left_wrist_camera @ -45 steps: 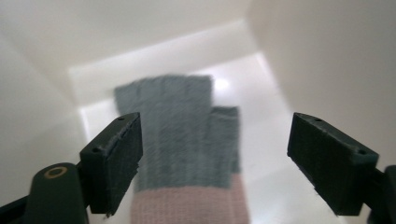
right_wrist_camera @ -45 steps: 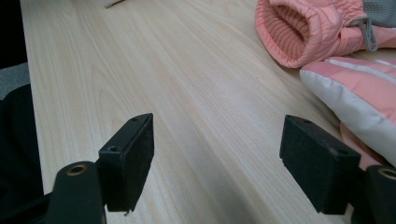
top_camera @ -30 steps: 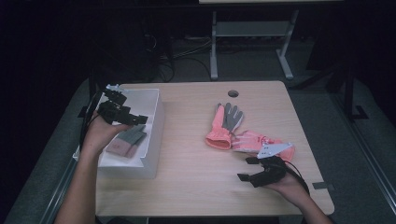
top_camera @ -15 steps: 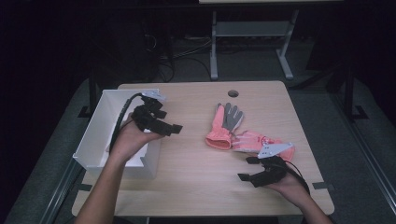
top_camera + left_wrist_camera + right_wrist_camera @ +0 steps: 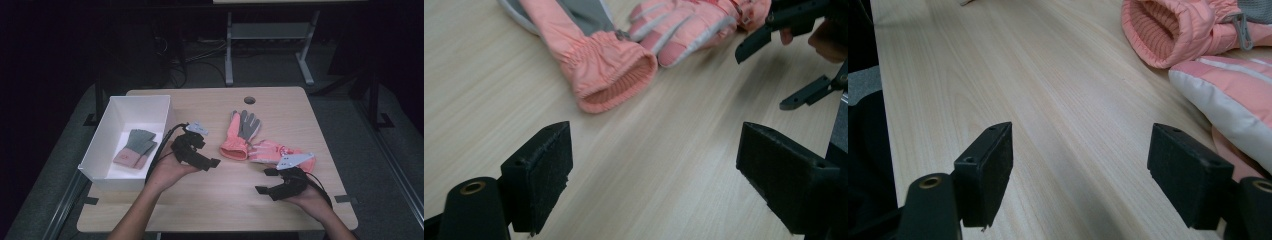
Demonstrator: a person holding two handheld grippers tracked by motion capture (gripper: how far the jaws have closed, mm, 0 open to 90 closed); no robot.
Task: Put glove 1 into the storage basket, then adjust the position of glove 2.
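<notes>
Jaws of both grippers stand wide apart with nothing between them, over the bare wooden counter (image 5: pixel 220 200)

Left gripper (image 5: pixel 212 163) sits low at about 9 o'clock of the pink glove (image 5: pixel 240 135), whose ribbed cuff (image 5: pixel 616 82) opens toward it, near but apart; right gripper (image 5: pixel 264 181) rests at about 6 o'clock of the second pink glove (image 5: pixel 280 150), just beside it; the two gloves touch; a smaller grey-and-pink glove (image 5: pixel 136 147) lies inside the white box (image 5: pixel 92 152) at the counter's 9 o'clock edge
</notes>
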